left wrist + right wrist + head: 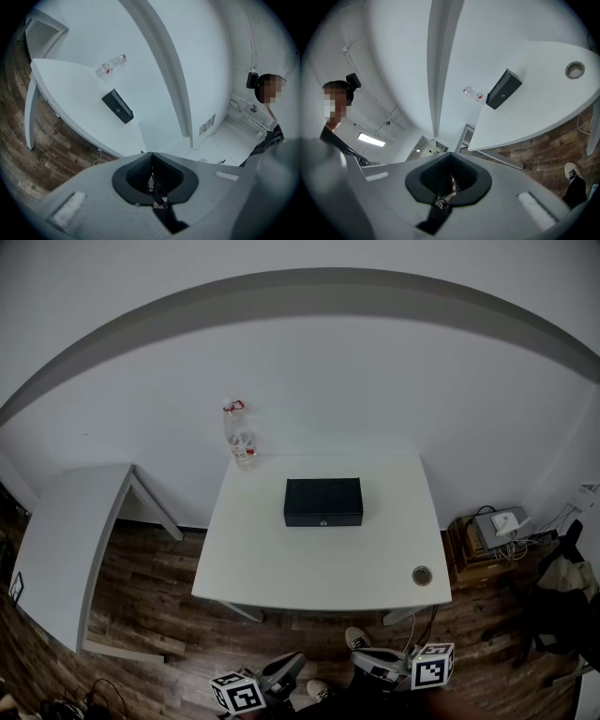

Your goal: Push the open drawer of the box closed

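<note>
White table (281, 568), black box (323, 502) centred toward its far edge, both tools clenched on nothing.
Biggest first: the table stands against the wall, with a second white table (66, 540) off to the left and well clear. The box has its knobbed drawer front (323, 517) facing the person, so a straight push would run toward the wall. From here the front looks flush and no drawer sticks out, though the range is too long to be sure. Nothing backs the box, so I'd guess it slides if shoved. A plastic bottle (240, 437) sits at the far-left corner and a cable grommet (422, 575) at the near-right, both off the approach line. Left gripper (152, 157) and right gripper (452, 154) are jaws together, empty, held level over the wood floor well short of the table edge.
</note>
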`<state>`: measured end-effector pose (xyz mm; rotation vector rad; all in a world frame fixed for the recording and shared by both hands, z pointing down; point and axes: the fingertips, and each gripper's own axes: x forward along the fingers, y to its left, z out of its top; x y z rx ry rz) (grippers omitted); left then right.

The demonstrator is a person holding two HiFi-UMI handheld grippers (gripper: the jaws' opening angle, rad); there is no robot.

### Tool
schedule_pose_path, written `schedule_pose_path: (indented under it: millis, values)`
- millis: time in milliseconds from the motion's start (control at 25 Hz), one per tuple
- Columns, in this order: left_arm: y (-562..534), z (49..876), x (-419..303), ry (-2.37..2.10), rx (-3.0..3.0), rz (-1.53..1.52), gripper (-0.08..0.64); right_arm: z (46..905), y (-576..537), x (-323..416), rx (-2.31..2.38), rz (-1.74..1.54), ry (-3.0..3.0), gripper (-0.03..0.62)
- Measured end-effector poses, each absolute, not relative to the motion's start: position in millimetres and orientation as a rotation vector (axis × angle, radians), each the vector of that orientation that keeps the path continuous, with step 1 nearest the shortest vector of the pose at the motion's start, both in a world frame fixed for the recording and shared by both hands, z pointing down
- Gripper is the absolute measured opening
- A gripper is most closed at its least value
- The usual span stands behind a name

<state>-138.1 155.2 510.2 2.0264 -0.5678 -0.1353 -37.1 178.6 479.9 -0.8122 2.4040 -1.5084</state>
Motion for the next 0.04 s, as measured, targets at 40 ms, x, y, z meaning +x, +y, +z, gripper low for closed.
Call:
schedule_pose_path:
  millis: [40]
  values:
    - [155.2,510.2,-138.1,-0.568,2.026,-0.136,0.002,479.6,178.6,-36.8,-0.815,-1.508,2.404,0.003]
